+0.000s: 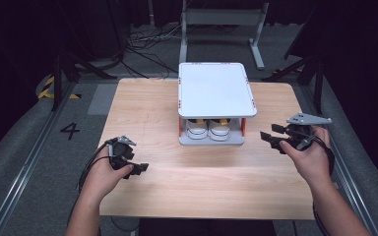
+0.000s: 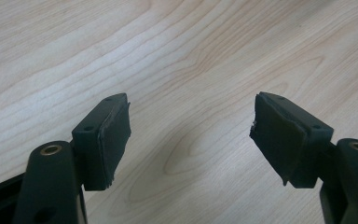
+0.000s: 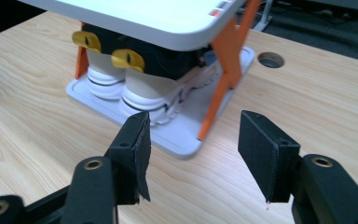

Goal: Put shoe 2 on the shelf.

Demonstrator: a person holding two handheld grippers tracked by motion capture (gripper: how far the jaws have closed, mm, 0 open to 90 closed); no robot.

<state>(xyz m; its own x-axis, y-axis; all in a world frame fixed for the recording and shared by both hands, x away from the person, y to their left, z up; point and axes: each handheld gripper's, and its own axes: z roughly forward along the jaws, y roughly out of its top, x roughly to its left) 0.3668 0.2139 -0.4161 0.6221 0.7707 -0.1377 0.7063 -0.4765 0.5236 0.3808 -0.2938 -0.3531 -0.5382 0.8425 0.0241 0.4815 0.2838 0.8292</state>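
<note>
1. Shoes (image 1: 207, 129) are sitting on the lower shelf of the rack (image 1: 215, 88), at 12 o'clock on the surface (image 1: 202, 182).
2. Right gripper (image 3: 193, 140) is hanging at their 3 o'clock, fingers apart, empty.
3. Left gripper (image 2: 191, 135) is idling at 8 o'clock, fingers wide, empty.
4. Shoes are likely light and soft; grabbing the stiffer heel is looking safest.

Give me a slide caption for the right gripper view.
Right gripper, jaws open and empty, faces a pair of shoes on the lower shelf of a small white rack on a wooden table.
</note>
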